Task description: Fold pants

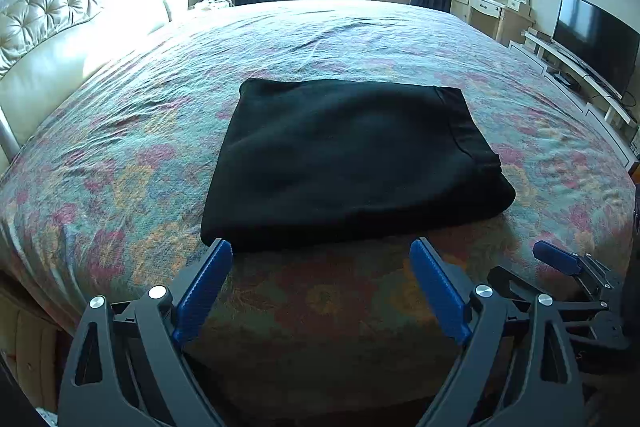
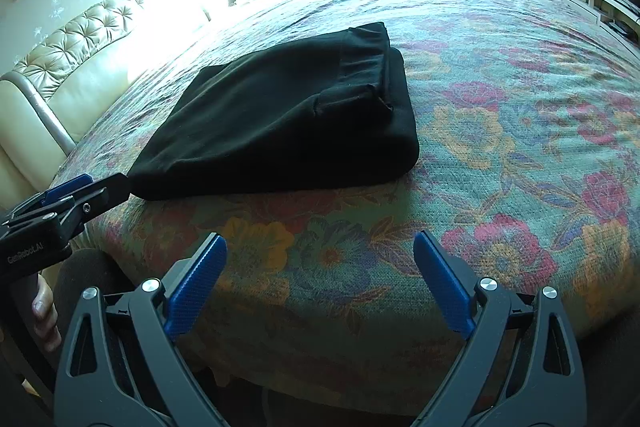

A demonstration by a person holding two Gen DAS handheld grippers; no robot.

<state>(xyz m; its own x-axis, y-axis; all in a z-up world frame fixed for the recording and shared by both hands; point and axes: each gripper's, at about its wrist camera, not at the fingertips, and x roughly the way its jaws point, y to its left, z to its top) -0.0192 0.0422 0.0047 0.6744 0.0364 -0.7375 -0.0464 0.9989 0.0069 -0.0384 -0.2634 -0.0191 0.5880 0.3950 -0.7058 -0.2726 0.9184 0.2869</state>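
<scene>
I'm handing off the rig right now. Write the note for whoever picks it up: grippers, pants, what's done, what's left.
Left gripper: open, holding nothing, just short of the near edge of the pants.
Right gripper: open, holding nothing, over the bedspread to the right of the pants.
Pants: black, lying as a compact folded rectangle on the bed, waistband on the right side.
Done: the folding appears complete; layers are stacked fairly squarely.
Left: probably only a check of the right edge, where the waistband layer sits slightly uneven; otherwise pull both grippers back.
</scene>
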